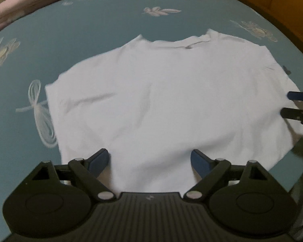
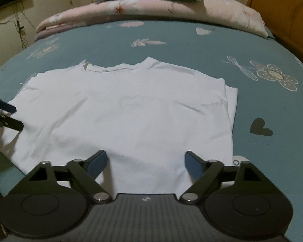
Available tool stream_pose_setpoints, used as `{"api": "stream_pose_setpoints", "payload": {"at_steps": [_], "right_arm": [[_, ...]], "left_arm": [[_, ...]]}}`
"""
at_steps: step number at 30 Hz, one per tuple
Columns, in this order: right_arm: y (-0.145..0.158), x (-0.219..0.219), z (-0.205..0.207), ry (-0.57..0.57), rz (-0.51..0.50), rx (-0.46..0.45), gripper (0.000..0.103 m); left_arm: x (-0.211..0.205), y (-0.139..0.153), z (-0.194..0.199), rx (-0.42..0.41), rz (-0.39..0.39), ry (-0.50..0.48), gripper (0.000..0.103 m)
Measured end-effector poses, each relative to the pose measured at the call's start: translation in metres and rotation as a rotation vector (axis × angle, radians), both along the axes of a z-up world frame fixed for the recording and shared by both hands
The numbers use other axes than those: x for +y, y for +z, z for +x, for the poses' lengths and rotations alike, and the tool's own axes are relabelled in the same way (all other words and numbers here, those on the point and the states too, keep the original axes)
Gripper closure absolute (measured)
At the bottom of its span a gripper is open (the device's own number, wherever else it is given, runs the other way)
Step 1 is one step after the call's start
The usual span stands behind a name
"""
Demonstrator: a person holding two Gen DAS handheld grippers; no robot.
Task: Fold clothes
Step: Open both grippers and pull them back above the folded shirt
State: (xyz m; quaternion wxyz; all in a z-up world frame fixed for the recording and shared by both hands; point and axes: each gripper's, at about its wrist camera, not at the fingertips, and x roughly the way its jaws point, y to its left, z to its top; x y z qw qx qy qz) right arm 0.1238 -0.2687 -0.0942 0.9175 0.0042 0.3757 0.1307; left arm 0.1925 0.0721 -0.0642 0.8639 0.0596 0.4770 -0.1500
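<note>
Both of my hand-held grippers, left point(image 1: 149, 161) and right point(image 2: 145, 161), hover with fingers spread wide and empty over the near hem of the white T-shirt point(image 2: 127, 111), which fills mid-frame flat on the bed point(image 2: 192, 36). It looks light, limp and prone to sliding, with sleeves apparently tucked in, so I would pinch hem corners or shoulders.

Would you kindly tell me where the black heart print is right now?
In the right wrist view, the black heart sits on the blue sheet, right of the white shirt.

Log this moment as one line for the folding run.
stage: pre-grasp | white shirt flat on bed sheet, sleeves folded in | left gripper open over hem | right gripper open over hem
</note>
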Motion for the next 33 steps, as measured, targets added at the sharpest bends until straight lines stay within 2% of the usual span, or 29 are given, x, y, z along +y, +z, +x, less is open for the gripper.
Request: {"api": "stream_pose_setpoints", "payload": {"at_steps": [4,6,9,11,14,17,20,22,27,33], "right_arm": [[-0.008,-0.006,-0.013,-0.017,0.054,-0.099,0.007],[-0.011,-0.01,-0.014,-0.027,0.075,-0.118,0.004],[-0.008,-0.009,-0.011,-0.016,0.061,-0.151,0.0],[-0.009,-0.008,-0.009,-0.008,0.057,-0.143,0.0],[-0.01,-0.005,-0.007,0.001,0.03,-0.138,0.0],[-0.011,-0.003,-0.007,0.011,0.017,-0.142,0.0],[-0.012,-0.005,-0.006,0.006,0.026,-0.14,0.0],[-0.012,-0.006,-0.006,0.003,0.035,-0.137,0.0],[-0.012,-0.005,-0.007,0.003,0.03,-0.138,0.0],[-0.012,-0.007,-0.009,-0.015,0.047,-0.138,0.0]], "left_arm": [[0.013,0.0,0.001,-0.004,-0.017,0.053,0.014],[0.018,0.002,0.005,-0.011,-0.022,0.077,0.014],[0.02,0.012,0.028,-0.04,-0.023,0.108,0.012],[0.02,0.012,0.049,-0.04,-0.053,0.133,0.011],[0.024,-0.001,0.079,-0.009,-0.102,0.183,0.011],[0.027,-0.02,0.094,0.021,-0.081,0.223,0.011],[0.028,-0.018,0.093,0.023,-0.079,0.22,0.011],[0.026,-0.006,0.086,0.027,-0.084,0.225,0.011],[0.022,0.01,0.05,0.06,-0.102,0.186,0.011],[0.042,-0.015,0.021,0.121,-0.141,0.256,0.012]]}}
